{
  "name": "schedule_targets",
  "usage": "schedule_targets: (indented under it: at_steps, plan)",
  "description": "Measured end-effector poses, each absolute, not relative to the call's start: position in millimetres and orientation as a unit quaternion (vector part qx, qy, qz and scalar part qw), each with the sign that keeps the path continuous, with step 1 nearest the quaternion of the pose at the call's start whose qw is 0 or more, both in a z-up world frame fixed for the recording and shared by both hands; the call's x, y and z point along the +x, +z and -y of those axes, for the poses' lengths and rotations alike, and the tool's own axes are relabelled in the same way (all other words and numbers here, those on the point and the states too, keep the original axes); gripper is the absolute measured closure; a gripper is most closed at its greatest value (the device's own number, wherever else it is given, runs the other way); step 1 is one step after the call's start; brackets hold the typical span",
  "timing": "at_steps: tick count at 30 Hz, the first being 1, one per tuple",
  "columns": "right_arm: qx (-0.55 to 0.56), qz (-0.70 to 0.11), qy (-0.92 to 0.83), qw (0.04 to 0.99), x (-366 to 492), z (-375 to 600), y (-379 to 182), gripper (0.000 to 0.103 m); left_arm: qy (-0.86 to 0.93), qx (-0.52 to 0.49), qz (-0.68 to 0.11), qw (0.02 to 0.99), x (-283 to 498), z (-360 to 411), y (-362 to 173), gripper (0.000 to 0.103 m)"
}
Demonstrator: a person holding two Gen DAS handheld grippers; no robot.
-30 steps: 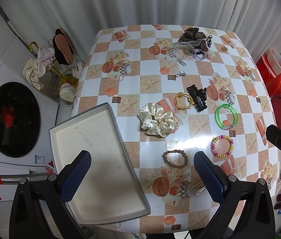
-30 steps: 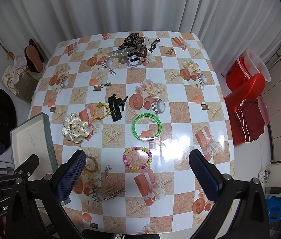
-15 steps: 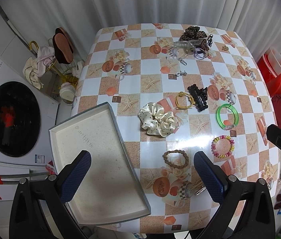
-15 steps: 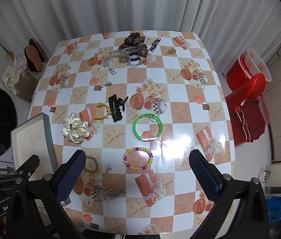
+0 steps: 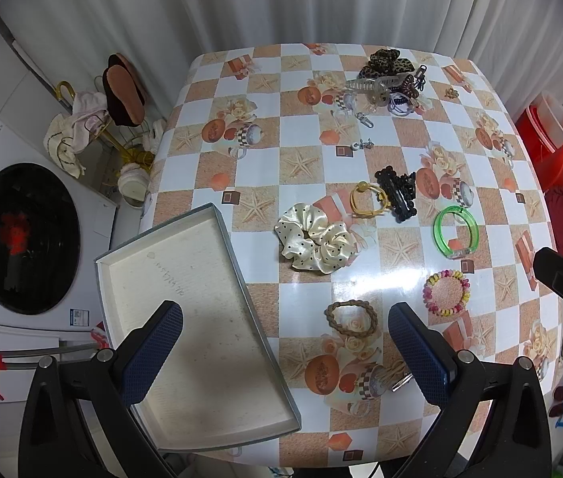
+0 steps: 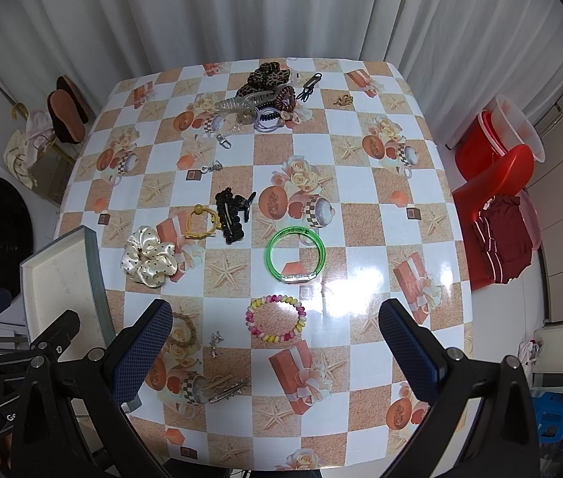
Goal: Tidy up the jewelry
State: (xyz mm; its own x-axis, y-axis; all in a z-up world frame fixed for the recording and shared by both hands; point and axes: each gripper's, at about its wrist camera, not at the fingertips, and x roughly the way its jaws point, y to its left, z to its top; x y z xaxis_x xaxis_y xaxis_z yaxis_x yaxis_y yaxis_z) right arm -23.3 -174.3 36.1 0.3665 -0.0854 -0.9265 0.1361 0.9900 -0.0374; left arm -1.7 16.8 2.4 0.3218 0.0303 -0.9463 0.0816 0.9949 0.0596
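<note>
Jewelry and hair pieces lie scattered on a checkered table. An empty grey tray [image 5: 169, 279] sits at the near left edge, also in the right wrist view [image 6: 62, 279]. A cream scrunchie [image 5: 315, 243], yellow hair tie [image 5: 367, 199], black claw clip [image 5: 399, 191], green bangle [image 6: 295, 255], beaded bracelet [image 6: 277, 318] and brown braided band [image 5: 351, 318] lie mid-table. My left gripper [image 5: 285, 354] is open and empty, high above the tray's right edge. My right gripper [image 6: 275, 354] is open and empty, above the beaded bracelet.
A pile of clips and hair ties [image 6: 265, 95] lies at the table's far edge. A metal clip [image 6: 227, 392] lies near the front. A washing machine [image 5: 22, 235] stands left. Red tubs [image 6: 496, 151] stand right. White curtains hang behind.
Both grippers have drifted very slightly; nothing on the table has moved and both stay open.
</note>
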Motion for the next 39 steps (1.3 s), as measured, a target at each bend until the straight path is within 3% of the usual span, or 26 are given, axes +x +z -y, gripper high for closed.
schedule_targets:
  at_steps: [25,39]
  plan:
    - [0.034,-0.576,-0.069,0.814,-21.4,187.8,15.2,0.0,-0.013,0.05,-0.61,0.791,8.0,-11.9,-12.8,0.0]
    - [0.059,-0.612,-0.084,0.784,-3.5,220.4,-29.9,0.0,-0.022,0.015,-0.626,0.78,44.4,-19.5,-57.7,0.0]
